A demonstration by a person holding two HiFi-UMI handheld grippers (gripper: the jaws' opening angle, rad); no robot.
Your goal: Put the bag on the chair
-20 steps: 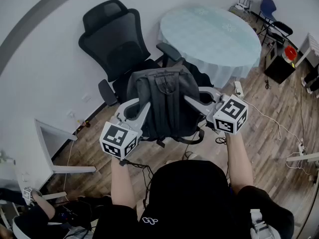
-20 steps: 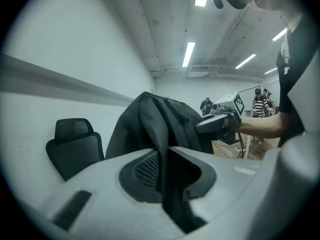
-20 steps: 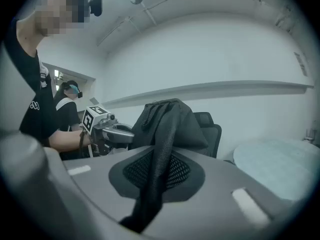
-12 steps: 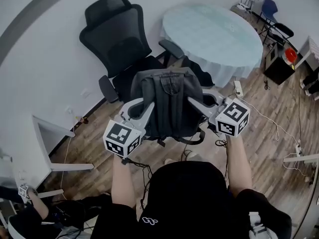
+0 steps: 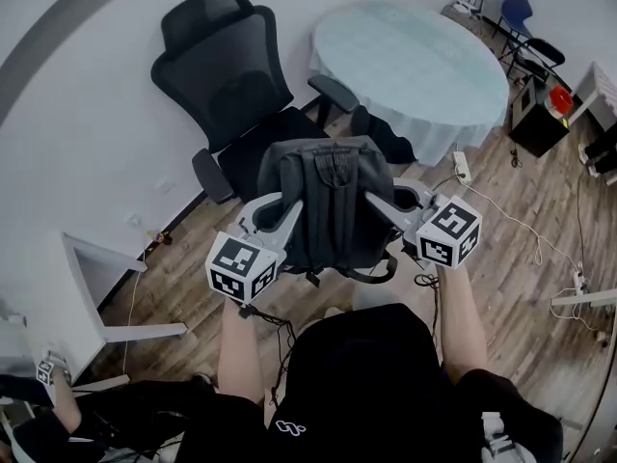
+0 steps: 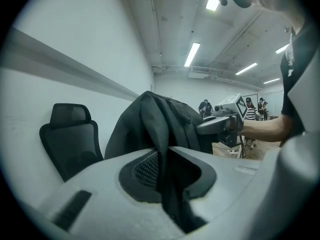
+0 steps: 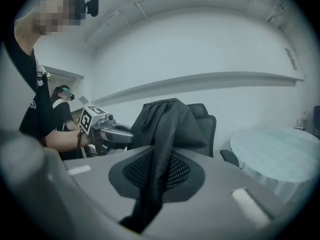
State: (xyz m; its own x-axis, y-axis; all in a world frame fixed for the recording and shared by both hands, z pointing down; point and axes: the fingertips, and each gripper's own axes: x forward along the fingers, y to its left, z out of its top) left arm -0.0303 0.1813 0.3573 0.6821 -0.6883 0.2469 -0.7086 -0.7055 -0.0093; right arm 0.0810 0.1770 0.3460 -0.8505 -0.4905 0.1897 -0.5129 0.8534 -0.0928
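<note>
A dark grey backpack [image 5: 331,201] hangs in the air between my two grippers, in front of the black office chair [image 5: 231,95]. My left gripper [image 5: 289,212] is shut on the bag's left side; dark fabric [image 6: 162,149] runs down between its jaws. My right gripper [image 5: 371,201] is shut on the bag's right shoulder strap, a mesh strip [image 7: 162,159] pinched between the jaws. The bag [image 7: 167,119] hangs just above the chair's seat [image 5: 265,148], which it partly hides. The chair's backrest [image 6: 70,139] stands behind the bag [image 6: 155,124] in the left gripper view.
A round table with a pale green cloth [image 5: 410,66] stands right of the chair. A white wall [image 5: 77,133] runs behind the chair. A white table [image 5: 87,287] stands at the left. Cables and a power strip [image 5: 461,170] lie on the wooden floor. Other people [image 6: 252,106] stand far off.
Both grippers and the bag have shifted slightly forward and to the right, toward the chair's seat. The grips are unchanged.
</note>
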